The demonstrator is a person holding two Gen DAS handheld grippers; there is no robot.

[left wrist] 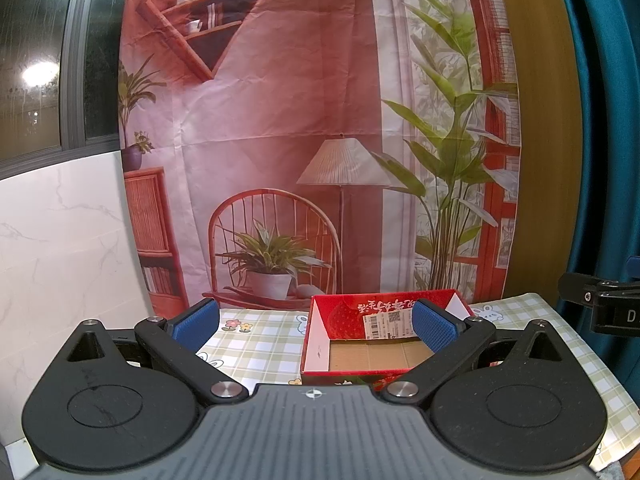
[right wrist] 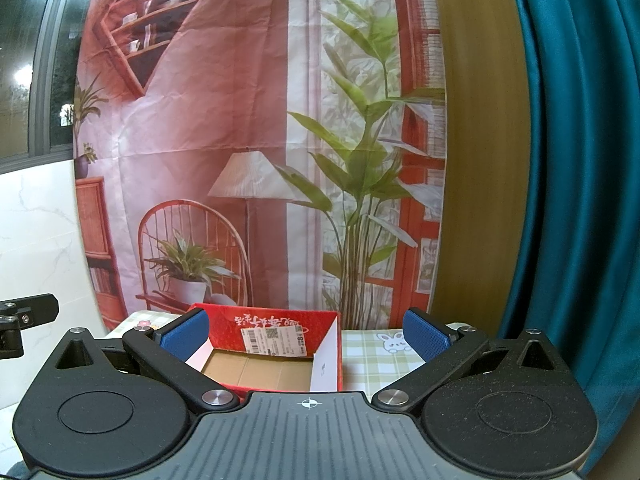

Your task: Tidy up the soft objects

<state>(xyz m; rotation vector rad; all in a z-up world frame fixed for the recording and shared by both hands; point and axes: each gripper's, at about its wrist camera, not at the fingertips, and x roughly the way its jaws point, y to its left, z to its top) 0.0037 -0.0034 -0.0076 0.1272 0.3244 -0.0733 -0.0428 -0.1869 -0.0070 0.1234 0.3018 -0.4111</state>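
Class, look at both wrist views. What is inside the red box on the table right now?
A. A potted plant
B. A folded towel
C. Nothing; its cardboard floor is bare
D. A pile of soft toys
C. Both views look down into the box and show only its bare brown cardboard floor, with a shipping label on the far inner wall; both tongs are open and hold nothing.

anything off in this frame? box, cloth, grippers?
Nothing damaged or spilled. One oddity for this task: no soft objects show in either view. The red box sits upright and open on the checked cloth, only bare cardboard visible inside. Left hand-held gripper and right hand-held gripper are both open, holding nothing.
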